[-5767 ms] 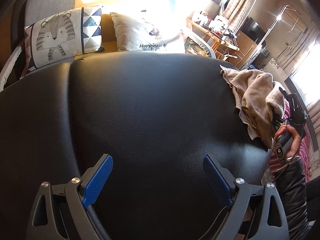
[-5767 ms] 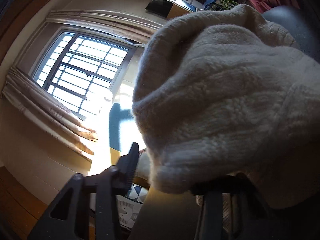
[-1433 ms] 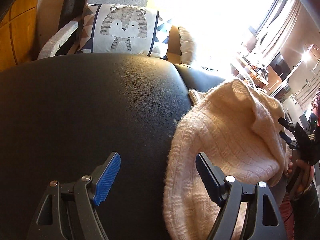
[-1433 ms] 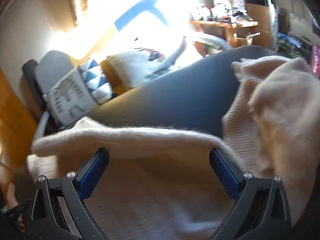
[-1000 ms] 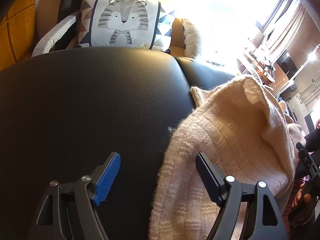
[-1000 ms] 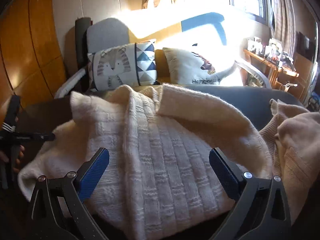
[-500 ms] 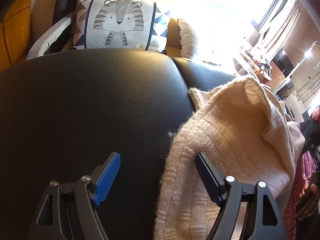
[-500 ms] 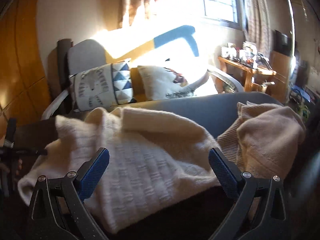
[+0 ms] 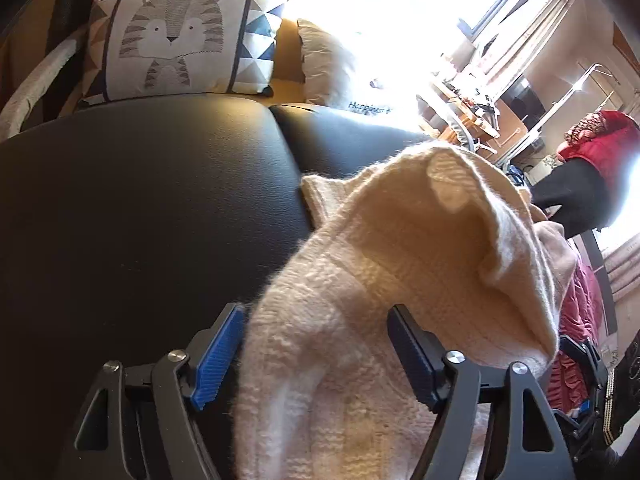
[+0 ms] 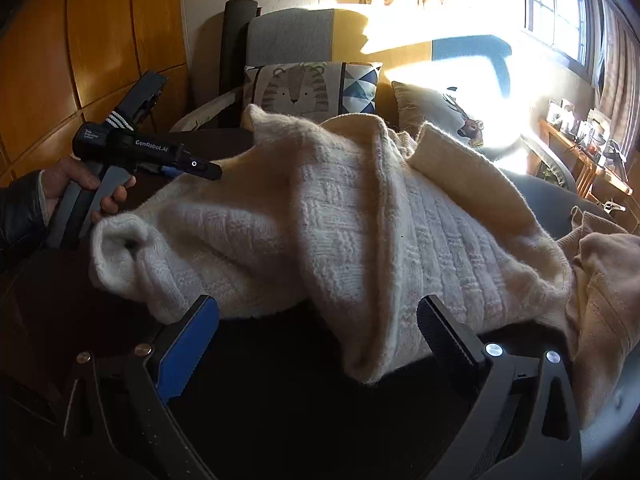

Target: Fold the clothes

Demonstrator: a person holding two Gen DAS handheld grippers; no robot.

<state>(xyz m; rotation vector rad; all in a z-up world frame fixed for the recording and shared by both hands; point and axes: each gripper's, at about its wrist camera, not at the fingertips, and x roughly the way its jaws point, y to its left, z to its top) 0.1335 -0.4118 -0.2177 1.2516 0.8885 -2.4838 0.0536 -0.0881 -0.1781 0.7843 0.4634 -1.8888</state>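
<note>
A cream knitted sweater [image 9: 400,264] [image 10: 360,220] lies crumpled on the black padded surface [image 9: 140,200]. My left gripper [image 9: 316,344] has come over the sweater's near left end. Its jaws are closing, with a thick fold of knit between the blue pads, which do not visibly squeeze it. The right wrist view shows a hand [image 10: 76,184] holding that left gripper [image 10: 196,168] just above the sweater's cuff. My right gripper [image 10: 318,344] stands wide open at the near hem; a hanging fold dips between its fingers without touching the pads.
A beige second garment [image 10: 600,280] is heaped against the sweater's right side. A tiger cushion [image 9: 172,40] and a white cushion [image 9: 332,64] lean on the chair behind. A cluttered wooden desk [image 10: 580,152] stands far right. Bare black surface [image 10: 300,400] lies near me.
The left gripper has slid right onto the sweater and its pads have drawn closer around the knit. The right gripper's view has swung left, nearer the sweater's hem.
</note>
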